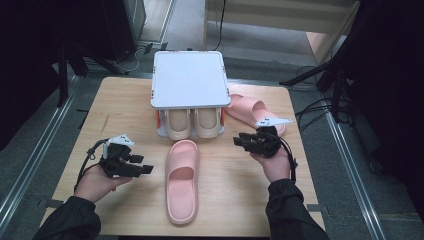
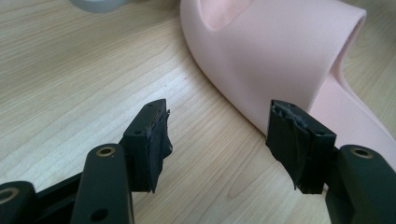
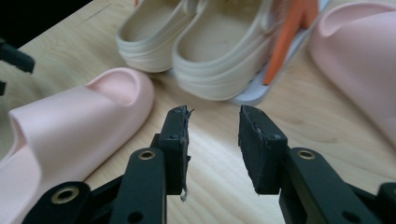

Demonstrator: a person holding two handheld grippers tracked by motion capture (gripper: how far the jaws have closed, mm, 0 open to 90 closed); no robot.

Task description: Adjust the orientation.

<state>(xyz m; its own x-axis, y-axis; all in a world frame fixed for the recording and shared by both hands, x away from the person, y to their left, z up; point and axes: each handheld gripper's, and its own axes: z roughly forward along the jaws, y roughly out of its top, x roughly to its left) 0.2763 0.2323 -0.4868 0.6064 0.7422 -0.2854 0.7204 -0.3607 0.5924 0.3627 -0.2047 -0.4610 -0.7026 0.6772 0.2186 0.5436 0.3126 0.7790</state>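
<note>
A pink slipper point(image 1: 182, 180) lies lengthwise in the middle of the wooden table point(image 1: 125, 100), toe toward the rack. Its mate point(image 1: 252, 112) rests at the back right, beside the rack. My left gripper point(image 1: 142, 165) is held just left of the middle slipper, pointing at it. Its jaws stand open and empty point(image 2: 219, 140) over bare wood, with the slipper's strap point(image 2: 275, 51) just beyond them. My right gripper point(image 1: 239, 140) hovers to the right of that slipper's toe. It is open with a narrow empty gap point(image 3: 215, 140), facing the slipper point(image 3: 79, 126) and the beige shoes point(image 3: 219, 42).
A white two-level shoe rack point(image 1: 188, 80) stands at the back centre. A pair of beige shoes point(image 1: 192, 124) sits on its lower shelf between orange posts point(image 3: 285, 42). Dark stands and cables ring the table on both sides.
</note>
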